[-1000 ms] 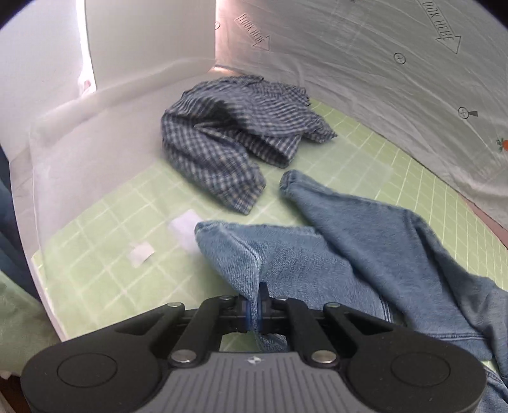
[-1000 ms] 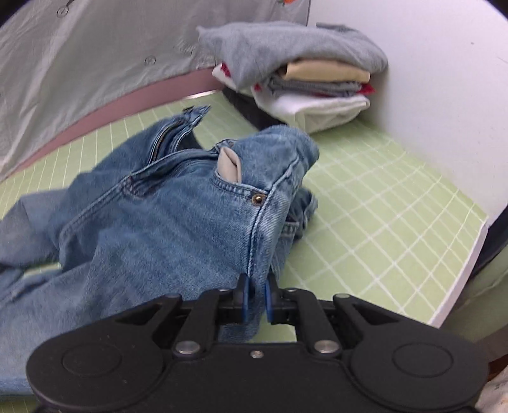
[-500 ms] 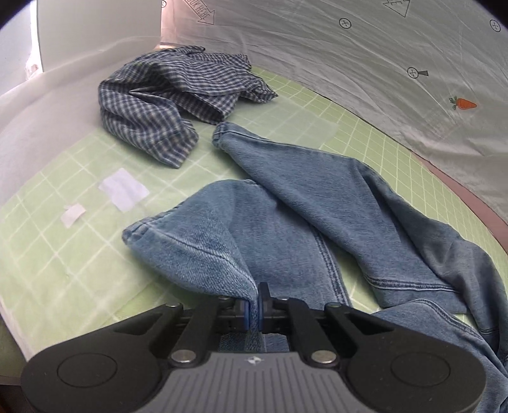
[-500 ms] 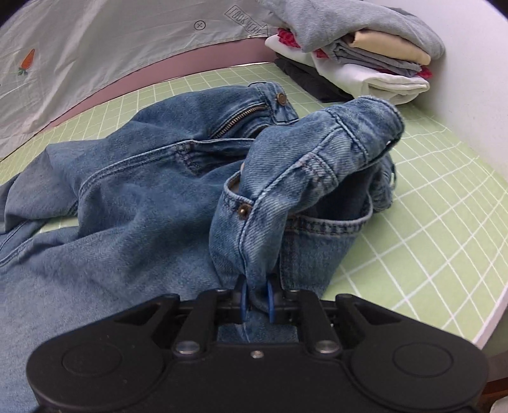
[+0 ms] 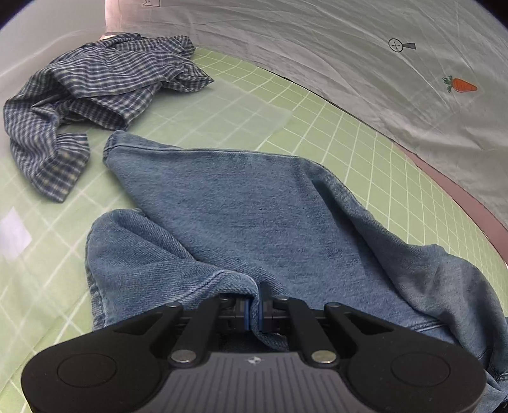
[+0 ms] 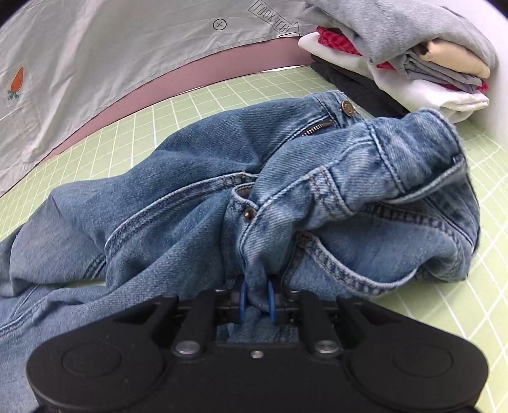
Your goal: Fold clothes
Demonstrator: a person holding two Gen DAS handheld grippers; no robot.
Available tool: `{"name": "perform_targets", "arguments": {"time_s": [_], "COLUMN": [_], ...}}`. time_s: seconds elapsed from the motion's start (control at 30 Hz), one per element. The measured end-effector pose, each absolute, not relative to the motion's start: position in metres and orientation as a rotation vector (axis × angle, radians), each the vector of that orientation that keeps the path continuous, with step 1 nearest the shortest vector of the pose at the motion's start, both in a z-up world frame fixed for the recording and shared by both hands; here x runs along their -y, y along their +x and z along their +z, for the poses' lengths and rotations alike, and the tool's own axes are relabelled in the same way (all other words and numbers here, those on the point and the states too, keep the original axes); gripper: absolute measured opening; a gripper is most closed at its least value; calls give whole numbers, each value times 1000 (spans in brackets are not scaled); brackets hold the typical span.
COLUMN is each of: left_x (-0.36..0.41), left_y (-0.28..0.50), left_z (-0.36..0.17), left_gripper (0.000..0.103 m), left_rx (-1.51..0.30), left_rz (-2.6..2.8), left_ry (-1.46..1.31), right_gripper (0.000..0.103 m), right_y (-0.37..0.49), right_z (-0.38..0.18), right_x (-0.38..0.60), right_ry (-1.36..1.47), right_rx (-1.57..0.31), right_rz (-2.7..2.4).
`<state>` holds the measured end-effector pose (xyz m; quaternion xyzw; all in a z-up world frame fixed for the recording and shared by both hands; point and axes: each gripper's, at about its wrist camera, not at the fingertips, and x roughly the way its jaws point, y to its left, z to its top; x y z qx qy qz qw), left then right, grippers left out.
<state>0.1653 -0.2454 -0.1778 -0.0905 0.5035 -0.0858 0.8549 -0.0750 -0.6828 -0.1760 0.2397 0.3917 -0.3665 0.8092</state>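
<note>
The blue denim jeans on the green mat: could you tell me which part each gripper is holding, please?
The left gripper pinches the blue denim jeans at a leg hem; the right gripper pinches them beside the front pocket near the waistband.

A green grid mat [image 5: 333, 133] covers the table. Along its far edge hangs a creased grey sheet [image 5: 317, 41] (printed with a carrot [image 5: 462, 85] and small target marks), a mauve strip [image 6: 177, 79] showing beneath it.

Arrow label on sheet [image 6: 95, 63]: "LOOK HERE" [image 6: 275, 22], upside down
Signs on sheet: crossed circle [image 6: 219, 24], carrot [image 5: 462, 84]
</note>
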Motion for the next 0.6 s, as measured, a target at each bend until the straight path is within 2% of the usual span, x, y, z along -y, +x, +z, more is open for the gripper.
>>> {"name": "perform_targets", "arguments": {"time_s": [0.37, 0.5, 0.6], "left_x": [295, 288, 260], "left_y": [255, 250, 224], "left_z": [-182, -157, -136], "left_gripper": [5, 4, 4], "left_rx": [-1011, -925, -864], "left_rz": [-171, -158, -108], "left_ry": [-243, -221, -176], "right_gripper": [13, 11, 10], "right_y": [33, 20, -28], "right_z": [-179, -162, -143], "right_x": [757, 750, 733], "right_ry": [495, 442, 397], "right_rx": [-796, -748, -705], "right_rz": [-785, -822, -877]}}
